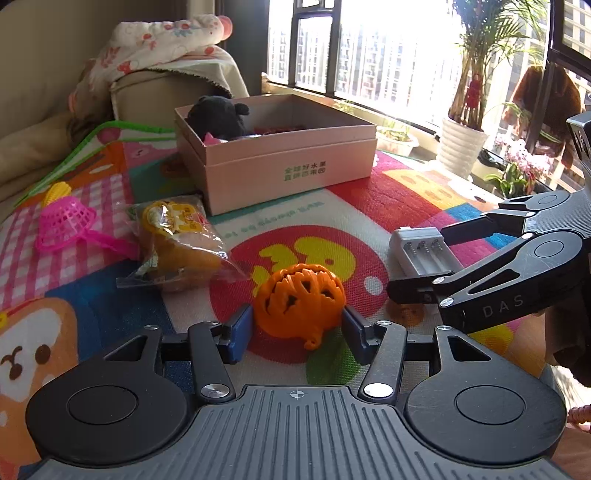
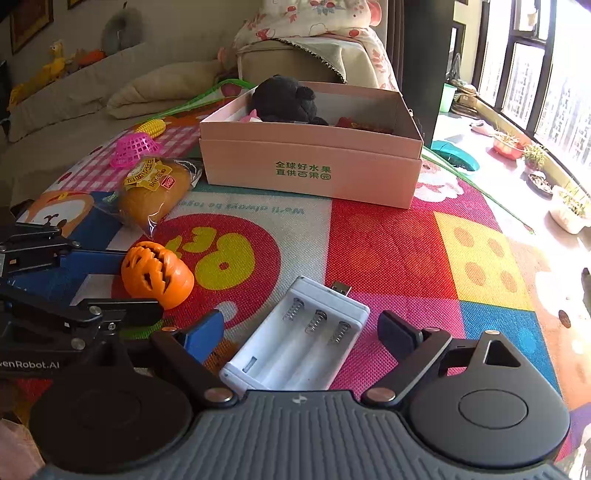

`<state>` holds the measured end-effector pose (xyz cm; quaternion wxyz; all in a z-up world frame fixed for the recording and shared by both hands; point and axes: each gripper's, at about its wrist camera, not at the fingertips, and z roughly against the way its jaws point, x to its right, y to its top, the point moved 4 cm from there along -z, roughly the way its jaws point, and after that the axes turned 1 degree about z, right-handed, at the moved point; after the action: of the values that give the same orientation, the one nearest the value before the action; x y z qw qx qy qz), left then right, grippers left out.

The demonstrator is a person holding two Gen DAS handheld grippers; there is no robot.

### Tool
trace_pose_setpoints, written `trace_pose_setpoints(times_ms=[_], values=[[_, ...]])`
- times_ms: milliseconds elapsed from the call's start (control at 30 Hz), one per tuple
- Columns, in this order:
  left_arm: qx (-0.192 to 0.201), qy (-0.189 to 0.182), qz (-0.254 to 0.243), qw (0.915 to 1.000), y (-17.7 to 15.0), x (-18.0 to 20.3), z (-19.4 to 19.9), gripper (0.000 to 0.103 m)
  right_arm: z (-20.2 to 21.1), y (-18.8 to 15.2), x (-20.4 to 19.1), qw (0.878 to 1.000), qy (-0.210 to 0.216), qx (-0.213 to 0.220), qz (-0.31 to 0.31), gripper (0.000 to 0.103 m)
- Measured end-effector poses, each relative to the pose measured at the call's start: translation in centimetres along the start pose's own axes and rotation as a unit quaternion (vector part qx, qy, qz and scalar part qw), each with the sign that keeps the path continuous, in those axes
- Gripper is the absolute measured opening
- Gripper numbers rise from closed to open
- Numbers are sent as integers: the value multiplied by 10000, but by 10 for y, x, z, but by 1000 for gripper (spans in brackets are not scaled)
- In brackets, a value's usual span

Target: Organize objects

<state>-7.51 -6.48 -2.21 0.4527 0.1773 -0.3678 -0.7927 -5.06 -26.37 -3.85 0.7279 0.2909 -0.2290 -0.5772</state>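
Note:
An orange pumpkin toy [image 1: 300, 300] lies on the colourful play mat between the fingers of my left gripper [image 1: 297, 328]. The jaws stand open around it, close to both sides. It also shows in the right wrist view [image 2: 157, 274]. A white battery charger [image 2: 295, 341] lies between the open fingers of my right gripper [image 2: 303, 338], with a gap on each side. It also shows in the left wrist view [image 1: 423, 250]. A pink cardboard box [image 1: 280, 162] stands behind, holding a black plush toy [image 1: 218, 116].
A wrapped bread bun [image 1: 177, 243], a pink plastic basket [image 1: 64, 225] and a yellow toy corn [image 2: 149, 127] lie on the mat at left. A sofa with a blanket [image 2: 314, 22] stands behind the box. Potted plants [image 1: 465, 144] line the window at right.

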Motion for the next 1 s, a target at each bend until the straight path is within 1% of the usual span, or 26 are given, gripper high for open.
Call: trace_pose_setpoints(times_ms=[100,233,267,333,367,400,467,600,767,833,867,933,1000], values=[[25,5,-11,10000,1,1,-1,57,3,-2,4,9999,-57,-32,-145,91],[57,53,-48,10000,1,3,-4,57,-1,3,2,9996,-26,19,-289,91],[57,70,-63,9999,1,3,-4,58,-2,4,0,9997,-44,42,-255,89],[48,89,-99,9999,1,4,-4,58,0,4,-6,9999,-121,118,-25,76],[35,103,-118,9999,2,4,-4,58,2,4,-8,9999,-40,139,33,64],[18,118,-127,9998,3,5,-4,58,4,4,-8,9999,25,140,30,55],[6,160,-117,9998,6,6,-5,57,8,5,-5,9999,12,146,4,52],[122,154,-52,9998,20,9,-11,56,14,3,6,9996,-75,232,-131,51],[115,190,-26,9997,31,14,-26,56,24,0,8,9989,-113,440,-89,51],[75,95,-11,9999,35,15,-27,55,28,0,9,9984,-127,555,-67,51],[77,8,2,10000,37,17,-26,49,30,0,10,9981,-130,599,-61,50],[137,-61,-97,9998,46,20,-23,50,35,2,13,9973,-139,726,-40,48],[289,-20,-238,9993,65,22,-20,50,38,5,16,9965,-169,818,-62,48]])
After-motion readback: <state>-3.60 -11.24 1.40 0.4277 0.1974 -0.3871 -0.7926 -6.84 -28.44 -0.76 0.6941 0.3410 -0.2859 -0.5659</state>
